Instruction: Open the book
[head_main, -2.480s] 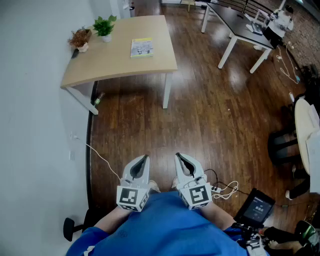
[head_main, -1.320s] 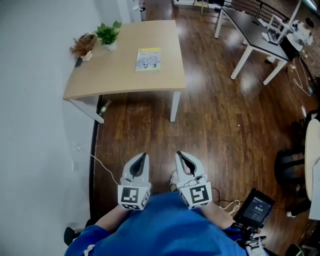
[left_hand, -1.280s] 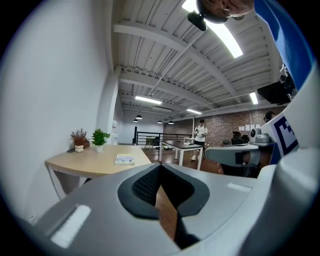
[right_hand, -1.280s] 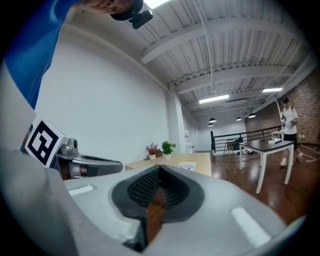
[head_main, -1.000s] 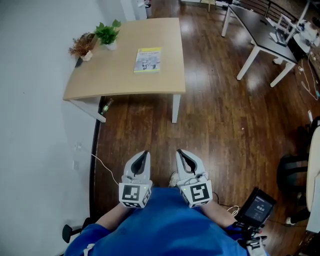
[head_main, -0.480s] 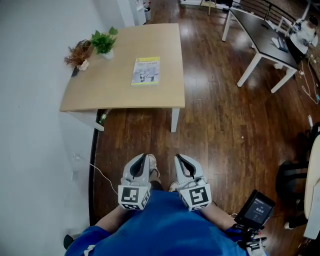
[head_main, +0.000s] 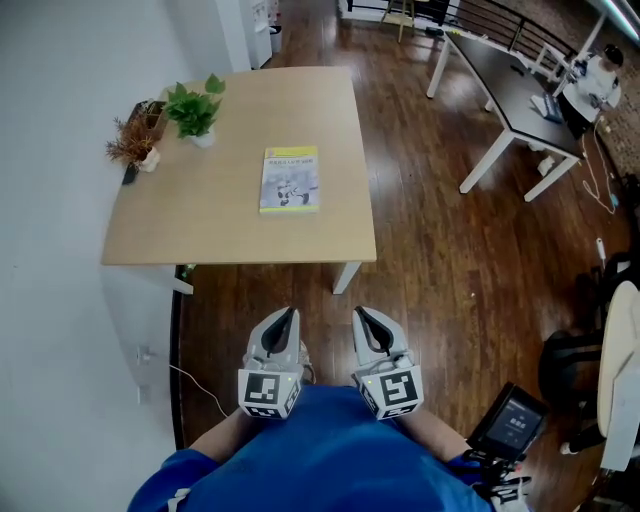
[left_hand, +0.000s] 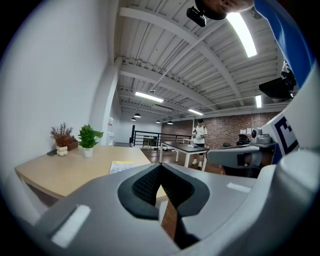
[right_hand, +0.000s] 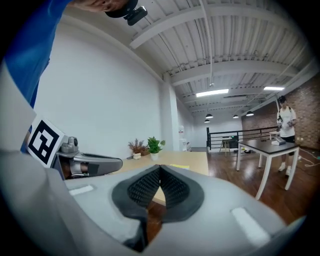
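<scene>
Task thing: the book (head_main: 290, 180) lies flat and shut on the table (head_main: 200, 225), near the middle, a bit closer to the right edge.
By the far left corner: a green plant (head_main: 193, 108) and a brown dry plant (head_main: 130, 148) stand side by side.
Left tongs: the left gripper (head_main: 288, 316) has its jaws together with nothing in them. It is over the floor (head_main: 450, 290), in front of the table's near edge, not touching it.
Right tongs: the right gripper (head_main: 362, 315) is just beside the left one, jaws together too, holding nothing.
</scene>
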